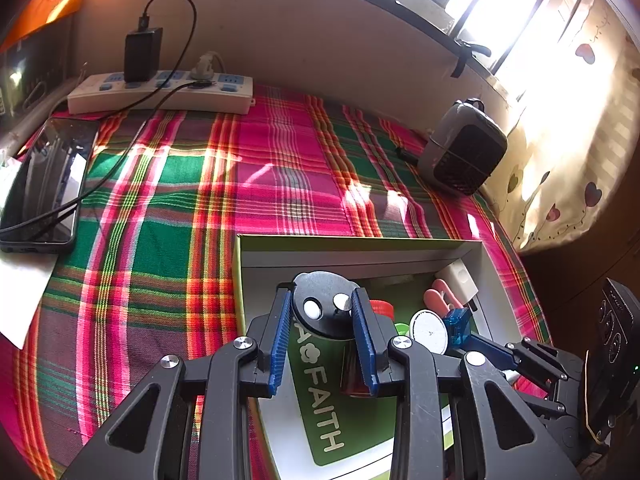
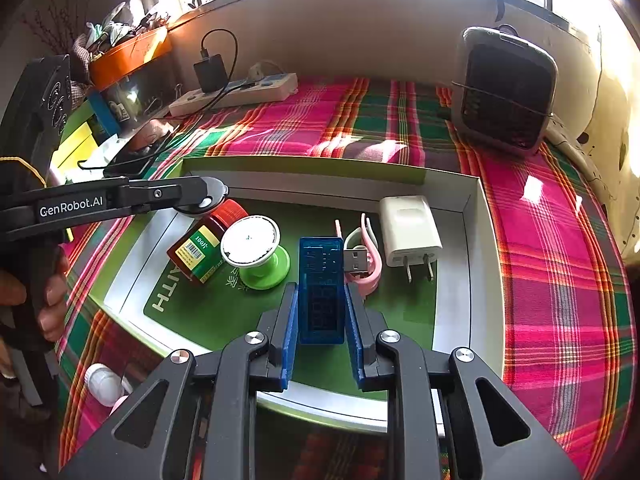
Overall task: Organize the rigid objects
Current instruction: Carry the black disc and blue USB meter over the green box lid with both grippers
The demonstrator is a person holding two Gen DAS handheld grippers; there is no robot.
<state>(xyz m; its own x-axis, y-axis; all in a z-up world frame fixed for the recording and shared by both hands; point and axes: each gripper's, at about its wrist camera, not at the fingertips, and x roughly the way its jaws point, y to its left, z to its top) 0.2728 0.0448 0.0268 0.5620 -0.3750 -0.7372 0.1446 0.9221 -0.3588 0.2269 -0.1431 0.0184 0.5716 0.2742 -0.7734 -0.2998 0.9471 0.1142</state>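
Right gripper point(image 2: 321, 312) clamps blue USB tester point(image 2: 321, 280) over box point(image 2: 472, 240).

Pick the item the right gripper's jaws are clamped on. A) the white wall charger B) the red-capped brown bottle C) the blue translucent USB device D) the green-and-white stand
C: in the right wrist view the right gripper has its jaws closed on either side of the blue translucent USB device, while the white wall charger lies apart in the box.
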